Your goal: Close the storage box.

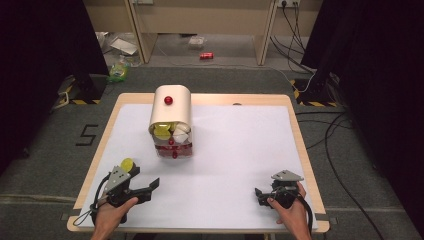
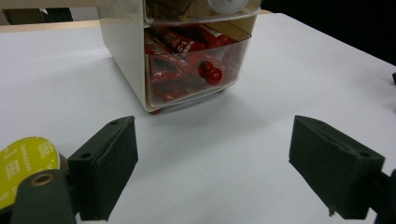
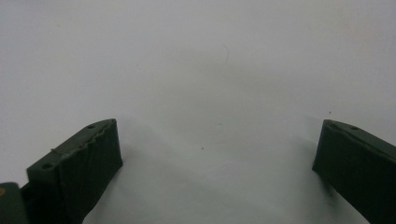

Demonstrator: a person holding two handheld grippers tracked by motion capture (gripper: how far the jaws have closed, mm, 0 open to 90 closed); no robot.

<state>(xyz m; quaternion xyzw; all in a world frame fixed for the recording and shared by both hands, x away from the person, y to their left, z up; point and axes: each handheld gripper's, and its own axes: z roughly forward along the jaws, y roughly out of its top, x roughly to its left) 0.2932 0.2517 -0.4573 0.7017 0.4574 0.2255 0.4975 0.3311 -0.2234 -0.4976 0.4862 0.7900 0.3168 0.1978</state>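
A small cream drawer unit (image 1: 171,117) stands on the white table sheet (image 1: 235,145), left of centre. Its clear upper drawer (image 1: 170,131) holds yellow and white capsules. The clear lower drawer (image 2: 191,60) is packed with red packets and has a red knob (image 2: 210,73). A yellow capsule (image 1: 127,163) lies beside my left gripper (image 1: 146,178), just outside its left jaw. That capsule (image 2: 25,163) also appears in the left gripper view. The left gripper (image 2: 212,154) is open and empty, aimed at the lower drawer. My right gripper (image 1: 260,192) rests open at the near right, and between its jaws (image 3: 217,149) there is only white sheet.
A red knob (image 1: 168,100) sits on the unit's rounded top. The wooden table edge (image 1: 300,145) frames the sheet. Cables (image 1: 330,135) run over the grey floor to the right, and a red can (image 1: 206,55) lies on the floor beyond the table.
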